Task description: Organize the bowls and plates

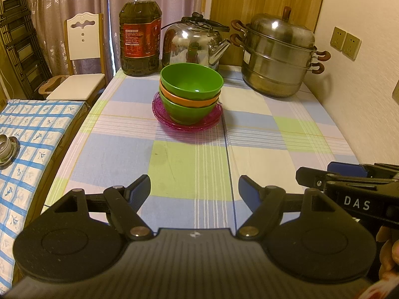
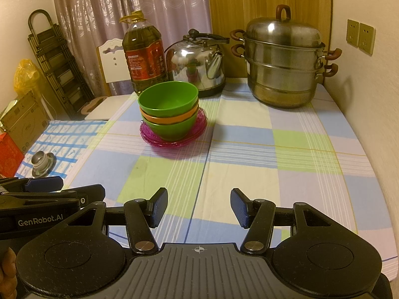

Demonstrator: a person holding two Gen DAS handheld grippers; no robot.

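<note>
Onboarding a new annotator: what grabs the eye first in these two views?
The bowl stack at the table's middle: green, orange, green, nested on pink plates. Behind it along the far edge stand an oil bottle, a steel kettle and a tiered steamer pot. Both grippers, left and right, hover near, jaws open, empty.

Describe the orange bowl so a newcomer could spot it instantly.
Find the plaid-clothed table with the steel kettle and steamer pot at its far end. In front of the kettle, a bowl stack sits on pink plates. The orange bowl is the middle one, only its rim showing between two green bowls.
</note>
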